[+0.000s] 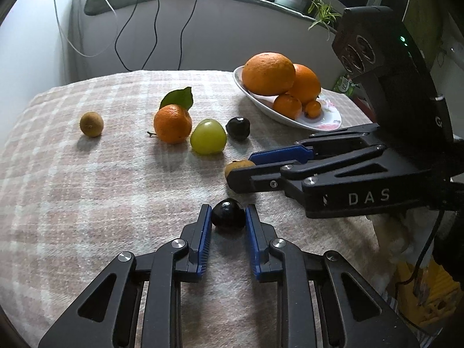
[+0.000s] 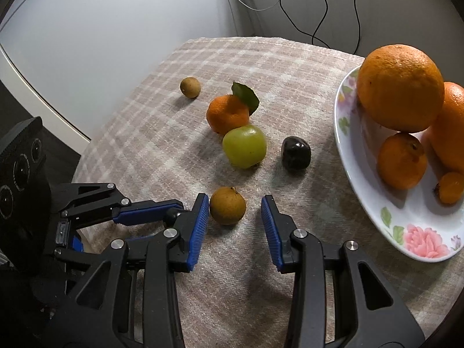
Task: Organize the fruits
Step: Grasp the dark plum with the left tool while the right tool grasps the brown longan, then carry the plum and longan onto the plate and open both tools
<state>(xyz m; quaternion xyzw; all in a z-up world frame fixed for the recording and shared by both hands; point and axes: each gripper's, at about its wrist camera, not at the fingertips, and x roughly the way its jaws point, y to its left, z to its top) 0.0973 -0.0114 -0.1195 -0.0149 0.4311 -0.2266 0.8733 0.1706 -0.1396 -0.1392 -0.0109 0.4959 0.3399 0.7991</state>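
Fruits: lying loose on the pink-and-cream plaid cloth (image 1: 87,191), others sitting piled in the white floral oval plate (image 2: 356,174).
Left gripper (image 1: 228,217): pinching the small glossy dark round fruit (image 1: 227,213), both blue pads pressing its sides.
Right gripper (image 2: 235,211): standing parted around the small brown round fruit (image 2: 227,205); left pad just beside it, right pad sitting apart.
Neighbours: green round fruit (image 2: 244,146) resting against the leafed orange mandarin (image 2: 227,114); another dark fruit (image 2: 296,152) lying nearby.
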